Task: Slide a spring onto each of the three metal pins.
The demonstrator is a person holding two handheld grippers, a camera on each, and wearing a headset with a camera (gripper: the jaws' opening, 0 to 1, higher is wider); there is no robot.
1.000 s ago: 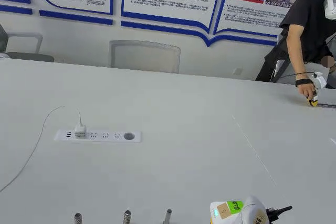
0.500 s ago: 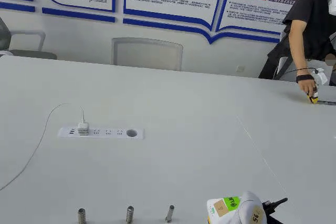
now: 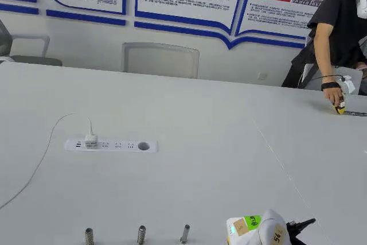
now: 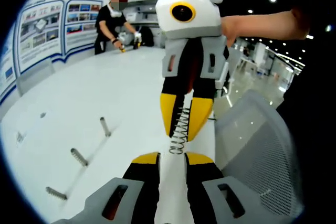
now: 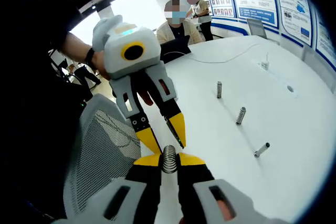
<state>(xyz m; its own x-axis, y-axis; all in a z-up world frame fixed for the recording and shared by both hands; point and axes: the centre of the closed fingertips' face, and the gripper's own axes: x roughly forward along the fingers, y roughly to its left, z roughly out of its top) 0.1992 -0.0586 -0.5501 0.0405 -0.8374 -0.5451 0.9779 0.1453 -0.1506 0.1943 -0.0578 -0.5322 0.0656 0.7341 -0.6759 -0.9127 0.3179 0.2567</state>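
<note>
1. Head view, near side: left sprung metal pin point(image 3: 89, 236), middle sprung metal pin point(image 3: 141, 234), right bare grey metal pin point(image 3: 184, 233).
2. Left gripper view: left gripper point(image 4: 172, 156), jaws apart, beside thin coiled steel spring point(image 4: 180, 127).
3. Right gripper view: right gripper point(image 5: 169, 157) pinches the spring; probably the final one. Next, align it over the bare pin.

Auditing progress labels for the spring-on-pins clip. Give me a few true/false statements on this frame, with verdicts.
1. Two pins already carry springs. True.
2. The right gripper holds a spring between its jaws. True.
3. The pin without a spring is the middle one. False: the bare pin is at the row's end, rightmost in the head view.
4. Nothing is plugged into the power strip. False: a white charger sits at one end.
5. The left gripper has its jaws shut on a pin. False: they stand apart, off the pins.
</note>
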